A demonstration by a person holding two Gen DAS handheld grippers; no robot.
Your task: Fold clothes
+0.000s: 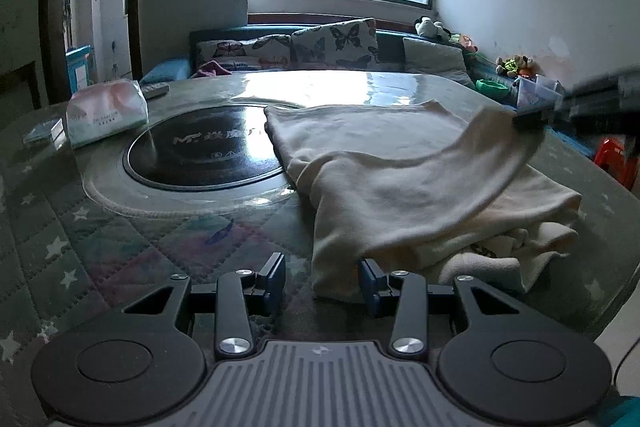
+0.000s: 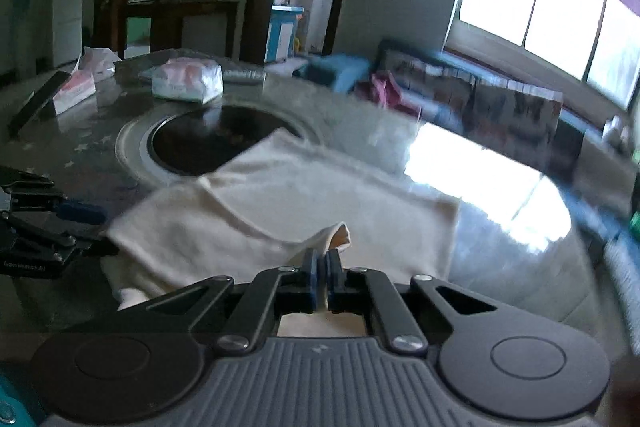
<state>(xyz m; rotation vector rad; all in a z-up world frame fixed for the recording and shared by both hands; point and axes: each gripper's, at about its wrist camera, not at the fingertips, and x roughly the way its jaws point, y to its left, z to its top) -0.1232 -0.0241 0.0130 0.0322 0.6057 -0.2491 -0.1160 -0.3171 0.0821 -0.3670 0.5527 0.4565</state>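
Two risks stand out, taken left to right. Farthest left, the tissue pack [image 1: 106, 113] sits clear of the work. The left gripper [image 1: 323, 281] hangs wide open and empty at the near edge of the cream garment [image 1: 400, 163], which lies on the surface [image 1: 120, 243] partly over the dark round hob [image 1: 200, 151]. The right gripper [image 2: 322, 267] pinches one lifted corner; a thin bite could slip, or the unpinned layers could drag.

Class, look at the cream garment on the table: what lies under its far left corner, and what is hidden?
The cream garment overlaps the black round hob set in the table. The hob's right edge is covered. The right gripper lifts one flap.
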